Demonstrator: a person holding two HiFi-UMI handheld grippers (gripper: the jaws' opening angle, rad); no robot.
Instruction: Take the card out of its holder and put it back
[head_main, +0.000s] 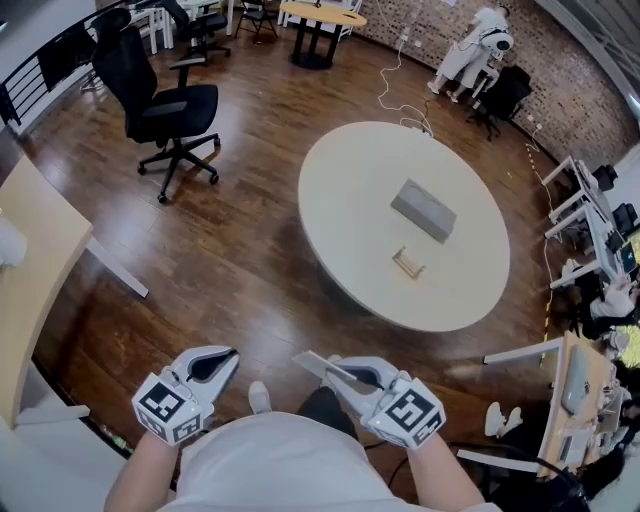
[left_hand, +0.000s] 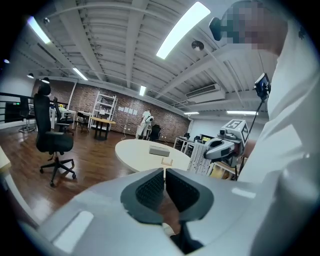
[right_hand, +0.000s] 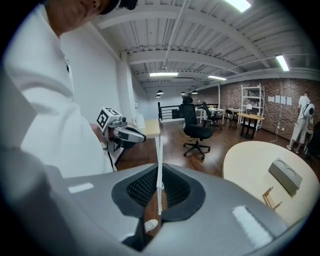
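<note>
My right gripper (head_main: 335, 370) is shut on a thin white card (head_main: 318, 364), held low in front of the person's body, well short of the table. In the right gripper view the card (right_hand: 159, 162) stands edge-on between the pads. The small wooden card holder (head_main: 407, 262) stands with nothing in it on the round white table (head_main: 350, 200), also seen as the holder (right_hand: 270, 198) and the holder (left_hand: 167, 162). My left gripper (head_main: 226, 358) hangs beside the right one, its pads (left_hand: 152, 187) closed together with nothing between them.
A grey box (head_main: 423, 209) lies on the table behind the holder. A black office chair (head_main: 160, 105) stands on the wood floor at the left. A light wooden desk (head_main: 30, 260) is at the far left, and desks with equipment (head_main: 600, 230) line the right.
</note>
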